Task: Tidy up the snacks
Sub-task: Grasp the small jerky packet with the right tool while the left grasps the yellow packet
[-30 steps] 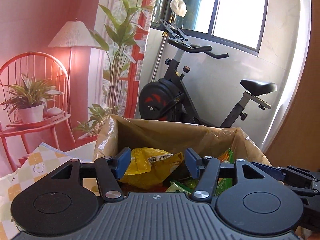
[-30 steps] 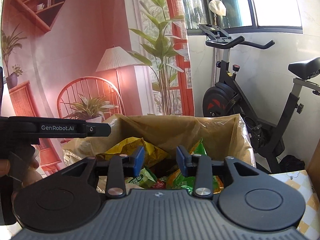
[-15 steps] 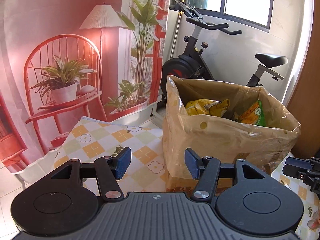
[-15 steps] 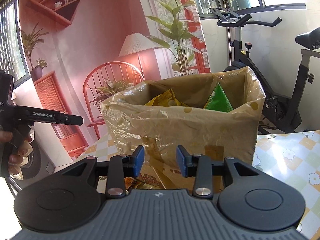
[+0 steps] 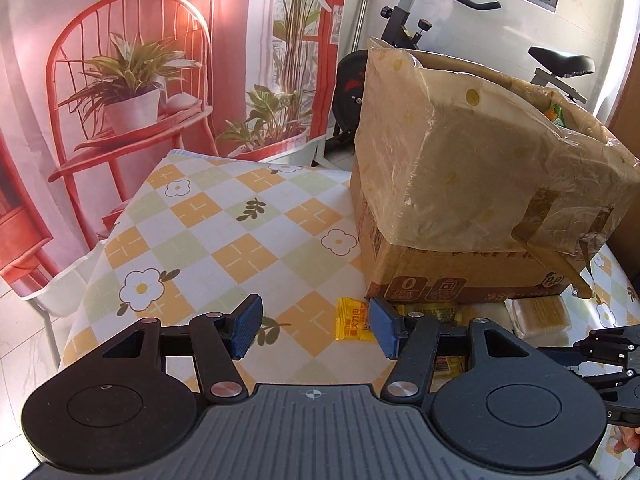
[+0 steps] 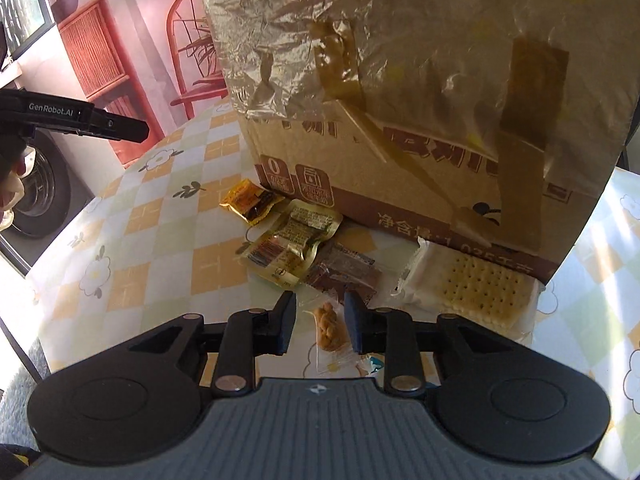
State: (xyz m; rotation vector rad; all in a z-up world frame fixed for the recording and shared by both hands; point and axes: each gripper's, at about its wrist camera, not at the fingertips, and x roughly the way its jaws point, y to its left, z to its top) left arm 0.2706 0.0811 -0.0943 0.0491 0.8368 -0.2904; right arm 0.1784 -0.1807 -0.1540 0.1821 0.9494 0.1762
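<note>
Left wrist view: contents of the plastic-lined brown cardboard box [image 5: 472, 184] hidden, save a green-orange packet corner [image 5: 556, 114] at 2 o'clock. Flat yellow packets [image 5: 436, 314] at the box's foot are largely covered by the right finger [image 5: 384, 330]. Right wrist view: box top cut off at 12 o'clock; dark brown wrapper [image 6: 344, 270] partly under the gold foil pouch [image 6: 292, 240]; print illegible.

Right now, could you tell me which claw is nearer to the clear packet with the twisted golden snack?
Right. The right claw straddles the twisted snack packet, jaws closing around it. The left claw hovers farther off, beside the small yellow packet.
</note>
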